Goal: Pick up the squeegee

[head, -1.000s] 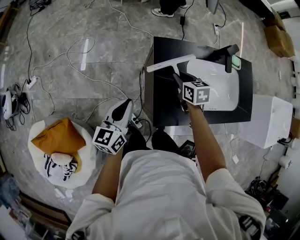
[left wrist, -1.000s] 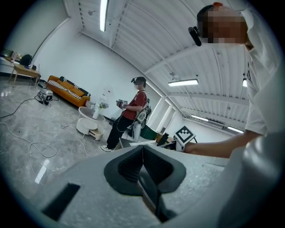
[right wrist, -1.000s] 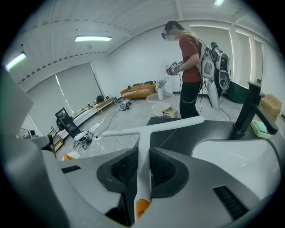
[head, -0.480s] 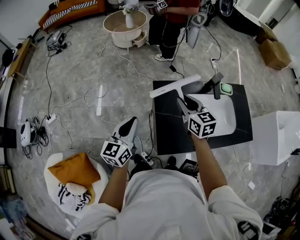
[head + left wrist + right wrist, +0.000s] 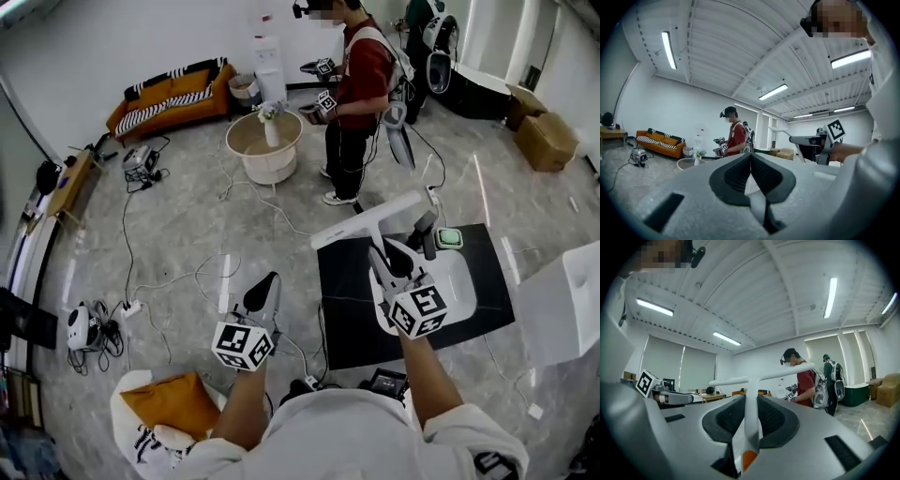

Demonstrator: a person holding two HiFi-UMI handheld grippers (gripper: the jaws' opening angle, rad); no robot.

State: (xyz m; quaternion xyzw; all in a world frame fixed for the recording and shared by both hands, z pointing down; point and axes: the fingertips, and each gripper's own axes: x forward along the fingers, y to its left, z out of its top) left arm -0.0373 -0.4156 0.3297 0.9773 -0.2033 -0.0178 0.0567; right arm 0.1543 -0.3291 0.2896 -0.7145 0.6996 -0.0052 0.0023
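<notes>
In the head view, the right hand-held gripper (image 5: 390, 260) holds the white squeegee (image 5: 367, 221) up in the air, over the far left part of the black counter (image 5: 343, 330). The left hand-held gripper (image 5: 264, 290) is to the left, over the floor.

In the left gripper view, its jaws are shut tight with nothing in them.

In the right gripper view, the jaws squeeze the squeegee's handle. The blade lies across at the far end.

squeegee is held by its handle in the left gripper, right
No: the squeegee is held by its handle in the right gripper, not the left. The right gripper view shows the handle clamped between its fingers.
</notes>
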